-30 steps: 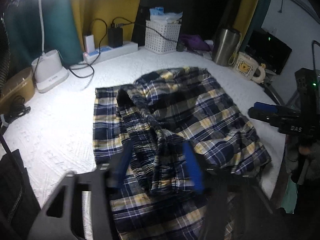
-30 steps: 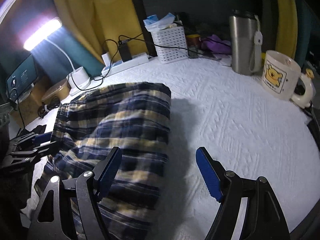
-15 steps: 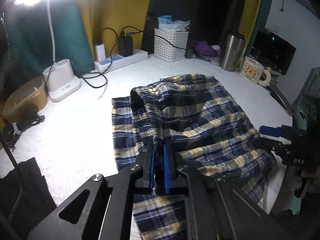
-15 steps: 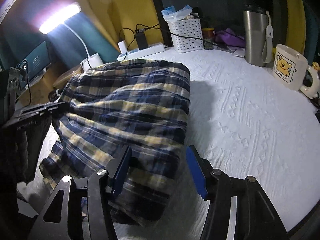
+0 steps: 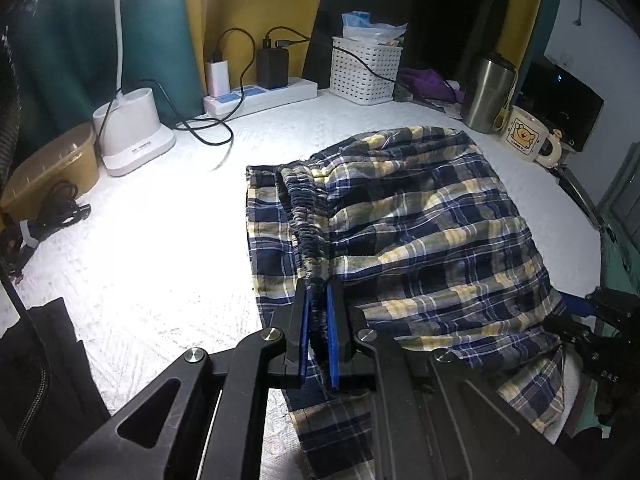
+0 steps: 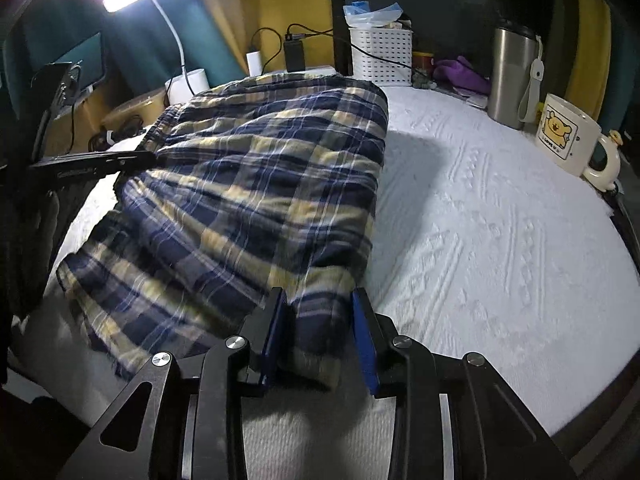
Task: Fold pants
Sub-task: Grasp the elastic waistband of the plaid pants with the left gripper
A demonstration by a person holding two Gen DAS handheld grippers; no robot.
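With the plaid pants (image 5: 420,220) heaped mid-table, nearer us than the white basket (image 5: 366,70), our left gripper (image 5: 318,332) pinches the waistband while our right gripper (image 6: 320,336), not fully together, brackets the folded edge, so we should lift both evenly.

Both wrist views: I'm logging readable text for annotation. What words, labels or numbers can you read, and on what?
"DAS": right gripper body, left wrist view.
Mug: small print under the bear drawing, too small to read.
Lamp base: faint front label, unreadable.
Left gripper side lettering: blurred.
Pants, power strip, tumbler: none readable.
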